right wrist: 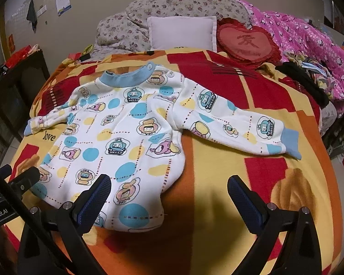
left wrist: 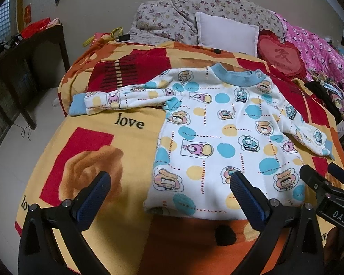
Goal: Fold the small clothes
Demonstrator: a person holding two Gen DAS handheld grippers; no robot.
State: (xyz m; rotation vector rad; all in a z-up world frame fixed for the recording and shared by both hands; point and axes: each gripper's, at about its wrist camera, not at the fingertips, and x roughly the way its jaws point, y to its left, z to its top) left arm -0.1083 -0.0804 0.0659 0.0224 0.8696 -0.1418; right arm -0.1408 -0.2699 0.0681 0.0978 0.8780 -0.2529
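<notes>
Left gripper: jaws standing wide, holding nothing, hovering over the near edge of the bed; its right finger is showing in front of the shirt's hem, contact not clear. Right gripper: jaws also gaping wide, gripping nothing, its left finger overlapping the shirt's lower hem in view.

Shirt: lying flat, front up, on the blanket, near its front edge, collar pointing toward the head of the bed. White, with blue and yellow dots, dashed lines, cartoon figures; blue collar and cuffs. Both sleeves are lying spread outward.

Left view is showing the sleeve reaching toward the blanket's left edge, cuff beside the word "love", plus part of the right gripper at the right margin. Right view is showing the other sleeve in full, stretching toward the blanket's right edge.

Beyond: white pillow, red heart cushion, floral quilt, pink quilt sitting at the head end.
</notes>
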